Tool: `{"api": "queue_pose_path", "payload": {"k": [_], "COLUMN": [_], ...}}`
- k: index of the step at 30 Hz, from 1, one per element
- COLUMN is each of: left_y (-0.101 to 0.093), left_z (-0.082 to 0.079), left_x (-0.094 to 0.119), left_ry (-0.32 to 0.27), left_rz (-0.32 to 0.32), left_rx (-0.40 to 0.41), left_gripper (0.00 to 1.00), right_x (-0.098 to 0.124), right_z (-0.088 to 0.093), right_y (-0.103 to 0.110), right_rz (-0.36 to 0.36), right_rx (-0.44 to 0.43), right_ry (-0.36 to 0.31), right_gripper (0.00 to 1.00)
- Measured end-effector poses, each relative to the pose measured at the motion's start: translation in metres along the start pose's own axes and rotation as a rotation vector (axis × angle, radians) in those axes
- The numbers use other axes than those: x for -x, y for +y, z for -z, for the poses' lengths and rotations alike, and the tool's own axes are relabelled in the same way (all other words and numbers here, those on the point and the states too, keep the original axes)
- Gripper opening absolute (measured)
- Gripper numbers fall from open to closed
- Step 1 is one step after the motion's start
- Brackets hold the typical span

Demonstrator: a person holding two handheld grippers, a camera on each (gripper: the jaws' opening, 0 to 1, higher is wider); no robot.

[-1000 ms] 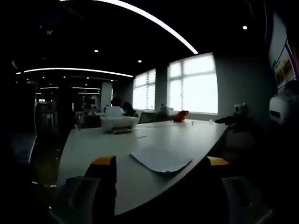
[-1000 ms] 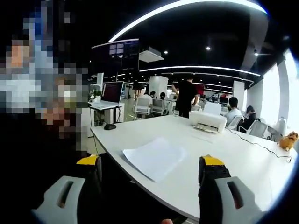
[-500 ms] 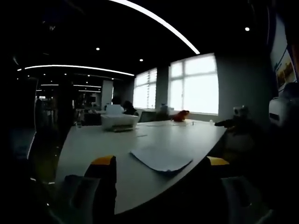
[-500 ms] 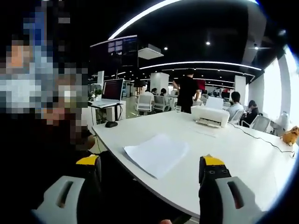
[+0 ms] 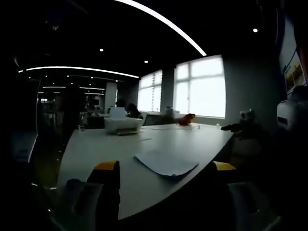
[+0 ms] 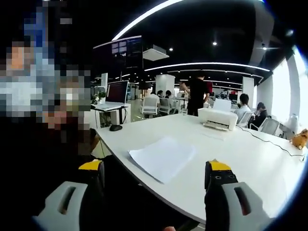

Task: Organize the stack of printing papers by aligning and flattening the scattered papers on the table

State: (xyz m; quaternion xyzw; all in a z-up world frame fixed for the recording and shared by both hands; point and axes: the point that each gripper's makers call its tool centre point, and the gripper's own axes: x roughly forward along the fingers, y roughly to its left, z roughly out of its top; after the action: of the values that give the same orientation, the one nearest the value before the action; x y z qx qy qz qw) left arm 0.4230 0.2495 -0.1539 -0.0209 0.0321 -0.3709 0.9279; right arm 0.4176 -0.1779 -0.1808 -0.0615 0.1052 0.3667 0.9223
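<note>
My 2 grippers hang short of the worktop (image 6: 250,159), both spread and holding nothing. The paper stack (image 6: 161,158) lies flat near the worktop's near edge, ahead between the right gripper (image 6: 156,175) jaws, and ahead of the left gripper (image 5: 166,175) too, its corner pointing toward me.

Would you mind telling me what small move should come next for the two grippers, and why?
Probably bring both grippers forward to the loose stack of white printing papers. The right gripper and the left gripper stand open, short of the big white table, holding nothing. The sheets lie slightly fanned near the table's edge, so the grippers must reach the stack's sides before aligning.
</note>
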Motion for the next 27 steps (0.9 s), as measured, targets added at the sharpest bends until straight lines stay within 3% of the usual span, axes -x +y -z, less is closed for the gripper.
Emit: {"api": "queue_pose_path", "payload": {"k": [27], "left_y": [0.0015], "left_z": [0.0079], "left_x": [-0.004], "left_ry": [0.018], "left_rz": [0.0], "left_rx": [0.005], "left_gripper": [0.79], "right_x": [-0.003], "right_z": [0.0069], "right_y": [-0.0027], "right_rz": [0.008], "right_rx": [-0.015], "right_ry": [0.023], "right_gripper": [0.81]}}
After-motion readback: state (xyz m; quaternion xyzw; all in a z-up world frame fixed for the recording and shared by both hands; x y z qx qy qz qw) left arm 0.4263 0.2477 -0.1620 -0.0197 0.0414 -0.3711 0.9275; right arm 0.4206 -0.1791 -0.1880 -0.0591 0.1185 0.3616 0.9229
